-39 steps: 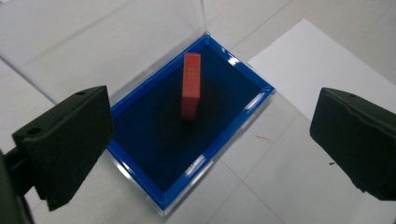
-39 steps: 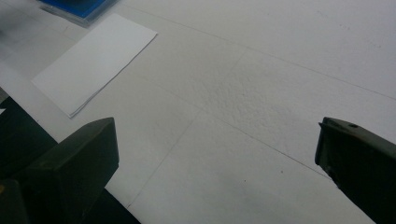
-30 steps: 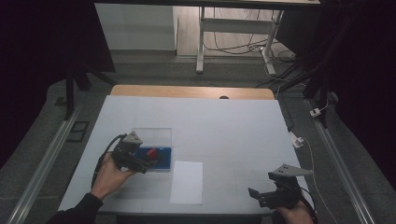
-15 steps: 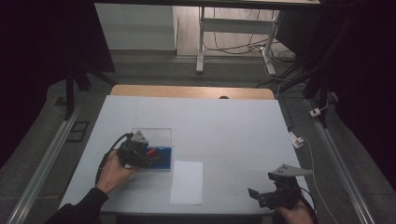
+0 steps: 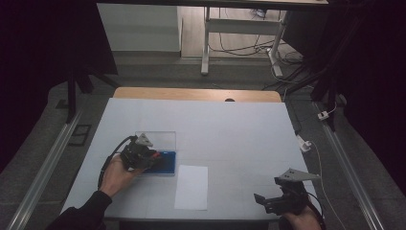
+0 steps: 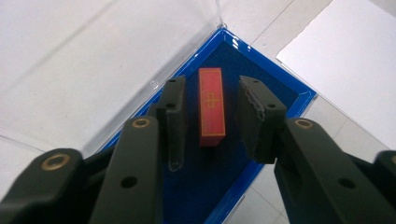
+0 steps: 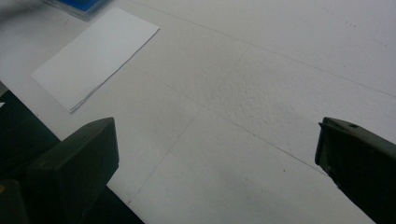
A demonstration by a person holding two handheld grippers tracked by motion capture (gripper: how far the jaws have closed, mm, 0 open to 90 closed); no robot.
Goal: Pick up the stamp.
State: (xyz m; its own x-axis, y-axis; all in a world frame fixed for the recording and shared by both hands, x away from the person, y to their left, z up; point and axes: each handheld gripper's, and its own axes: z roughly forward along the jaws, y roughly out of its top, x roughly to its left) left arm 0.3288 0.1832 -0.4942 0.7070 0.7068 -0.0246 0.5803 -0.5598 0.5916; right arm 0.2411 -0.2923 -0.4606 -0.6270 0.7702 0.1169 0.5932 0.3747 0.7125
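A blue box (image 5: 168, 164) with its clear lid (image 5: 162, 139) standing open lies left of the table's middle. On the dark lining inside its blue rim (image 6: 273, 70) lies a red block (image 6: 211, 107) with gold markings. My left gripper (image 5: 152, 156) reaches into the box with one jaw on each side of the block. Its jaws have just been closing. A narrow gap shows on both sides of the block, so the pads (image 6: 254, 116) are not pressing on it. My right gripper (image 5: 260, 199) rests open at the front right, with nothing between its jaws (image 7: 217, 140).
A white sheet of paper (image 5: 192, 187) lies just right of the box, near the front edge; the same paper (image 7: 95, 56) shows in the right gripper view. The white table cover (image 5: 239, 129) ends in a wooden strip (image 5: 191, 94) at the back. Cables lie on the floor to the right.
The left hand has slid a little to the right, over the blue box. Its jaws have narrowed around the red block. The right hand has stayed put.
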